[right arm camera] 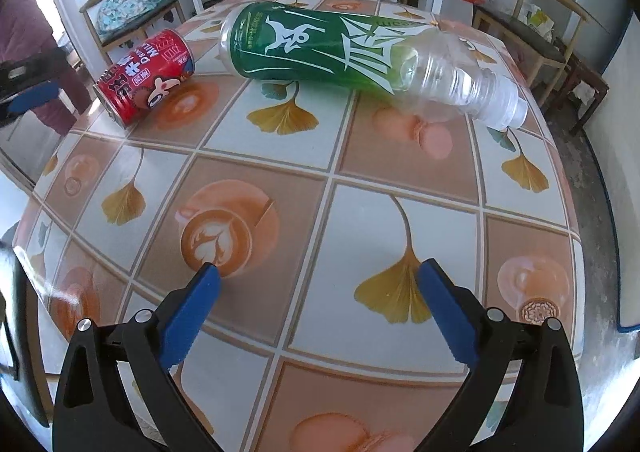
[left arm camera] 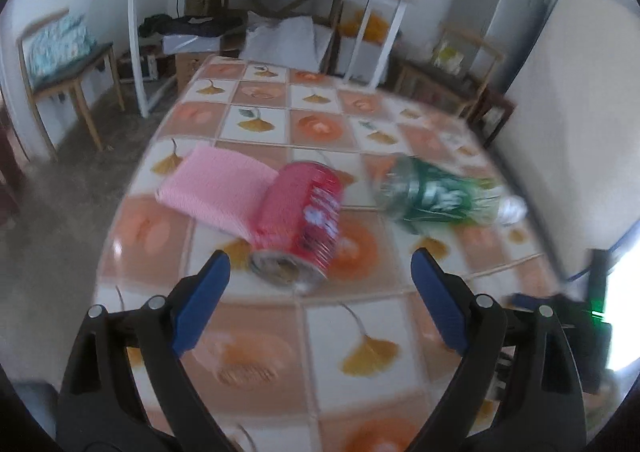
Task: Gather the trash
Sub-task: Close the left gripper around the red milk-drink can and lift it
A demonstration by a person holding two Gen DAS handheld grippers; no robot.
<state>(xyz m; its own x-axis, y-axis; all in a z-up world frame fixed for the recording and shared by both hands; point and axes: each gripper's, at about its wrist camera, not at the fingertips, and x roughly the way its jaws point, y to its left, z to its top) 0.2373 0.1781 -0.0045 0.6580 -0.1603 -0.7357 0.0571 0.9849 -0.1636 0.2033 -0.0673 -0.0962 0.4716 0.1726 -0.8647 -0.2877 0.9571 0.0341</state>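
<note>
Hovering wide open and empty, left gripper (left arm camera: 320, 272) is lining up w/ the toppled red can (left arm camera: 298, 218), while right gripper (right arm camera: 318, 284), also agape & empty, is facing the green bottle (right arm camera: 340, 52).

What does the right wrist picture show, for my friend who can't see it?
A green bottle and a red can lie on their sides on a table with a leaf-and-coffee-cup pattern. The right gripper is open and empty, hovering near the table's front edge.

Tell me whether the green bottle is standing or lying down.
Lying down. The green bottle rests on its side on the table, neck pointing right, beside the red can, which is also tipped over.
</note>
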